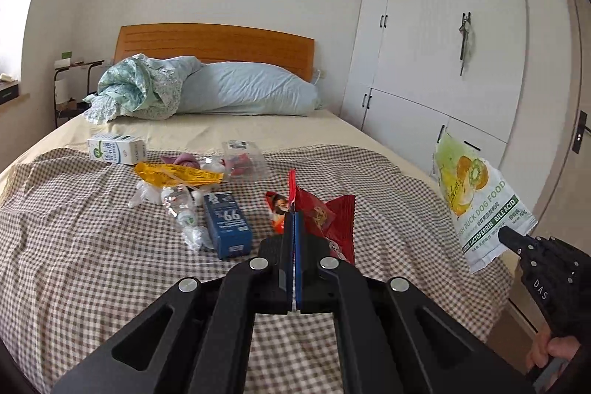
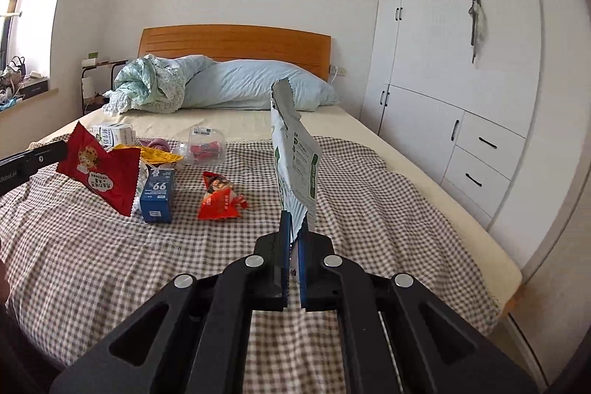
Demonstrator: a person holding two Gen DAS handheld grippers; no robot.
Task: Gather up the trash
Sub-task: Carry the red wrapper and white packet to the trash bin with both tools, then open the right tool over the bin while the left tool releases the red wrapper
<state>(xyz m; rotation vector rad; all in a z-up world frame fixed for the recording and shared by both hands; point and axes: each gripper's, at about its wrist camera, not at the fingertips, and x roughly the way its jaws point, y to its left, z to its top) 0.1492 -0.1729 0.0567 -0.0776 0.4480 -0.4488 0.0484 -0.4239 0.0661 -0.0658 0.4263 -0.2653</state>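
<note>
left gripper [image 1: 294,220] pinches red snack bag [image 1: 325,220], right gripper [image 2: 294,228] pinches dog food pouch [image 2: 295,157]; approx. eight pcs trash left on checked bedspread [image 1: 74,246].

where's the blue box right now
The blue box lies on the checkered blanket, left of centre in both views, between the crushed bottle and the orange-red wrapper.

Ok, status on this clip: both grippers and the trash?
Left gripper shut on red snack bag. Right gripper shut on dog food pouch. More trash on bed. Nothing blocking.
</note>
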